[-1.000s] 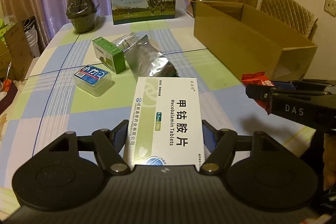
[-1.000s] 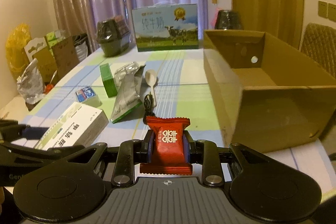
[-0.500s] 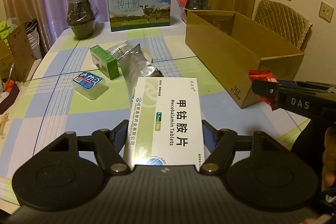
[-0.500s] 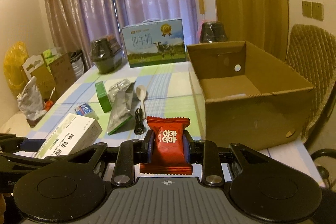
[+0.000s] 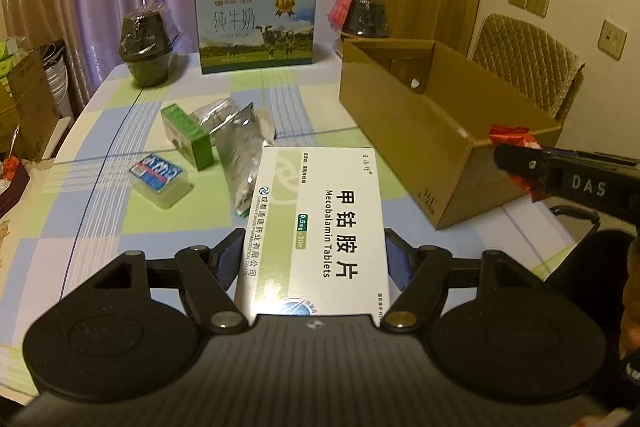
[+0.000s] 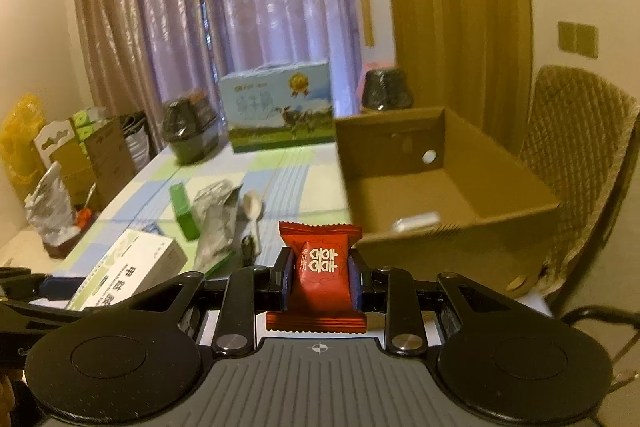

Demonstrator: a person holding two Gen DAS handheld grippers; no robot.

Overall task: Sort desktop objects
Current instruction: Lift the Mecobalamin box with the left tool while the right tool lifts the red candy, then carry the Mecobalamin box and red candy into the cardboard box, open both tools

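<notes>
The left gripper [image 5: 316, 259] was clamped on a white and green cardboard tablet box [image 5: 320, 223]; the right gripper [image 6: 322, 277] was clamped on a red foil candy packet [image 6: 320, 267] near the open brown cardboard box [image 6: 452, 227].

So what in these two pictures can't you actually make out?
- Pale object in the cardboard box, right wrist view: motion blur smears it; unidentifiable.
- Same box's floor, left wrist view: hidden by its near wall.
- Medicine box, left wrist view: near end hidden by the left tongs body.
- Small dark item beside the spoon, right wrist view: too small.
</notes>
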